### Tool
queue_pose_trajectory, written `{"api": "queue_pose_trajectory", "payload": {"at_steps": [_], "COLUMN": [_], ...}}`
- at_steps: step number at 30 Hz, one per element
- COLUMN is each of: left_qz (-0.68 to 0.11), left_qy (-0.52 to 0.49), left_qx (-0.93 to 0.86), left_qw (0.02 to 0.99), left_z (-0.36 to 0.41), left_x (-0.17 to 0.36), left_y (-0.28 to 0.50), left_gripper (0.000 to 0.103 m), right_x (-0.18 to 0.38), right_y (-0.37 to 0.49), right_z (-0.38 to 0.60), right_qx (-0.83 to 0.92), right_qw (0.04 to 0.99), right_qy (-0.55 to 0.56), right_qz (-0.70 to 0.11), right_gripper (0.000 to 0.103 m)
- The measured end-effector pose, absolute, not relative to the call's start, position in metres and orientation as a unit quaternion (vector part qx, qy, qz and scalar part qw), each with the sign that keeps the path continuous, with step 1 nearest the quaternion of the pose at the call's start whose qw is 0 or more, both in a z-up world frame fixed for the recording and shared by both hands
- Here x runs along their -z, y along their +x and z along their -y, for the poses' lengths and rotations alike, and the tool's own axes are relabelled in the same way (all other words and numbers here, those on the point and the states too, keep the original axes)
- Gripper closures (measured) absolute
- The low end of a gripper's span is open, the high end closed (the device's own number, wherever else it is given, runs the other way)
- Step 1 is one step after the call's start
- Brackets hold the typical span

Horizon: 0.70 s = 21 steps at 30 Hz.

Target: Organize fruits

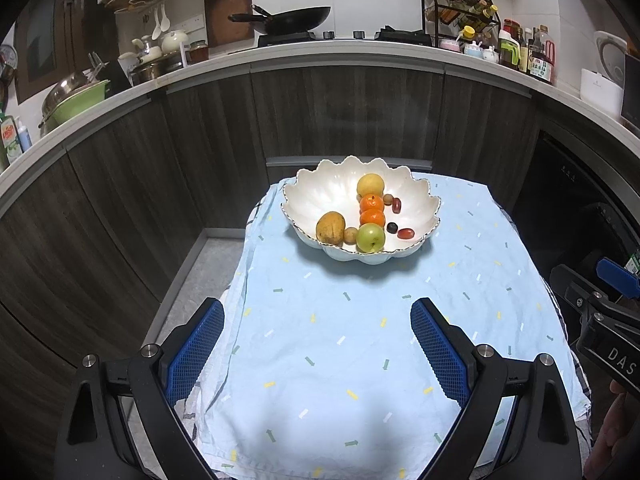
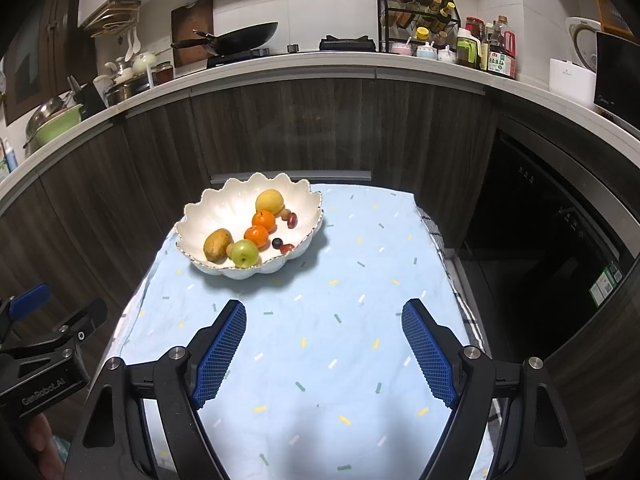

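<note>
**Fruit bowl ahead of two open, empty tools**

A white scalloped bowl [image 1: 304, 196] sits at the far end of a small desk covered by a light blue cloth [image 1: 340, 360] with small arrow marks. All the fruit in view is inside the bowl; none lies on the cloth.

The left tool [image 1: 316, 344] hovers over the near end of the cloth, its blue pads wide apart and holding nothing. The bowl lies straight ahead of it, well apart. The right tool [image 2: 324, 348] is likewise spread and empty; from it the bowl [image 2: 224, 204] lies ahead and to the left. By this, the left tool looks better lined up with the bowl, though neither is close.

Inside the bowl, a line of fruit runs from far rim to near rim: a yellow fruit [image 1: 370, 186] at the back, then two oranges [image 1: 372, 211] touching, then a green apple [image 1: 371, 238] at the front. A brownish pear [image 1: 330, 228] lies left of the apple, with a small tan fruit [image 1: 351, 234] between them. Right of the line sit small fruits: a dark grape [image 1: 391, 227], two reddish ones [image 1: 405, 233] and another tan one. The bowl's left half is bare
</note>
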<state>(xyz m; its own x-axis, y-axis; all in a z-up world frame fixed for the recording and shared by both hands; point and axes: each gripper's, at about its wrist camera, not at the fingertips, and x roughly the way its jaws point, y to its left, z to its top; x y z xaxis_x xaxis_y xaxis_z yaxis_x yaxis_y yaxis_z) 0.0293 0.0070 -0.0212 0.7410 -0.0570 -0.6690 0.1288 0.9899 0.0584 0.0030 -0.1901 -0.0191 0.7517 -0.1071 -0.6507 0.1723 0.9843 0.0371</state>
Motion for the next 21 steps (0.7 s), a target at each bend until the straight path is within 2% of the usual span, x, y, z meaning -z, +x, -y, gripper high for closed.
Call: {"api": "queue_pose_trajectory", "payload": {"at_steps": [21], "left_qz": [-0.364], "left_qy": [0.038], "left_qx": [0.054], "left_qw": [0.929], "left_z": [-0.0119], "left_x": [0.0256], "left_y": [0.0315], "left_gripper": [0.007], "right_x": [0.0199], "right_y": [0.0027], "right_z": [0.1916], "right_qx": [0.075], "right_qw": [0.933], "right_qy": [0.049], "right_qz": [-0.347], "right_gripper": [0.022]}}
